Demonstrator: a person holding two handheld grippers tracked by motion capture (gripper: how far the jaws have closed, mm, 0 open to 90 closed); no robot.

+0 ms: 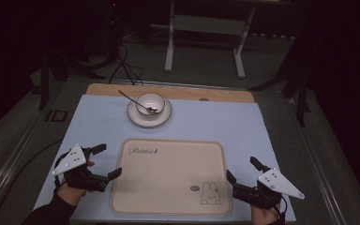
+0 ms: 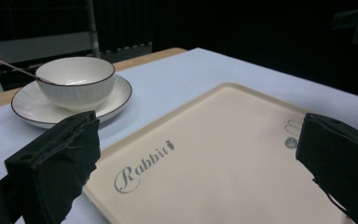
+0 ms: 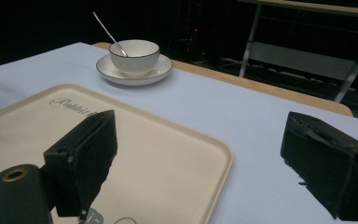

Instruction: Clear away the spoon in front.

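While both claws sit wide open, empty, flanking tray (image 1: 168,176), bowl (image 1: 150,103) lies ahead of left claw (image 1: 102,161), nearer than right claw (image 1: 242,174); spoon (image 1: 133,100) handle seemingly slants far-left.

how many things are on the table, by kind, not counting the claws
bowl: 1
saucer: 1, under the bowl
spoon: 1, resting in the bowl
beige rabbit tray: 1, nothing on it
light blue table mat: 1, under everything
total: 5
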